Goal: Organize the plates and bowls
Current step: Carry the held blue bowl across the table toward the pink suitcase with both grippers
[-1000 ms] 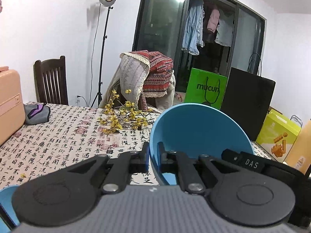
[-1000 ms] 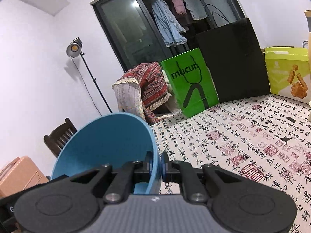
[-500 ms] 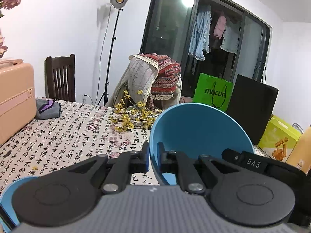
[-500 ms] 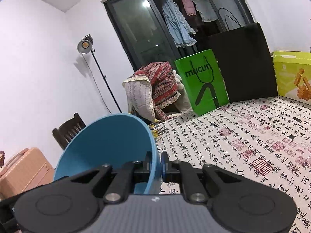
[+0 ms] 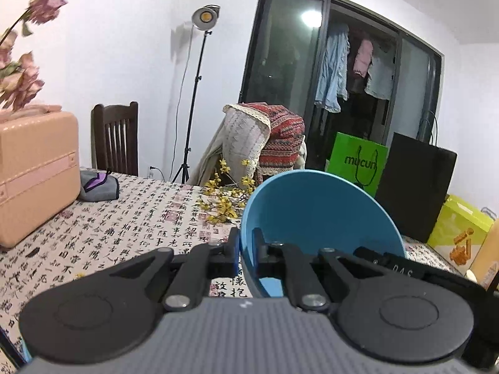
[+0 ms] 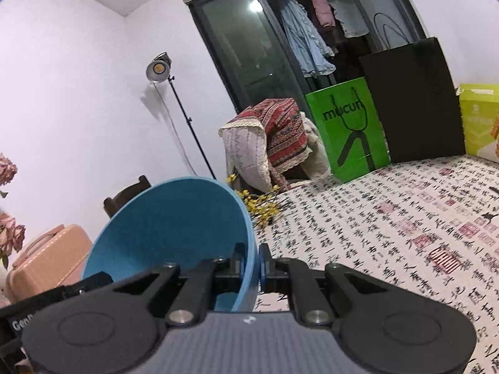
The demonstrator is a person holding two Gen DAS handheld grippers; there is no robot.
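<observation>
The table, under its calligraphy-print cloth, fills the room's foreground, with a peach suitcase at its left end and a green bag and black bag standing at the far edge. Above it hangs the blue bowl, tipped on edge so its hollow faces the cameras, carried clear of the cloth between the two tools.

The left hand-held gripper is clamped tight on the bowl's left rim, one finger inside and one outside. The right hand-held gripper pinches the opposite rim the same way, fingers nearly meeting with only the thin wall between them.

The bowl's lower edge is hidden behind each gripper body, so I cannot see its base. A sprig of yellow flowers lies on the cloth beyond it, partly covered by the rim. Dried pink blooms at the left are blurred. A sliver of blue at the bottom left corner of the left view is too cut off to identify.

Compared with a second ago, both views have swung so the suitcase and blooms have come further into view, while the grip on both rims is unchanged.
</observation>
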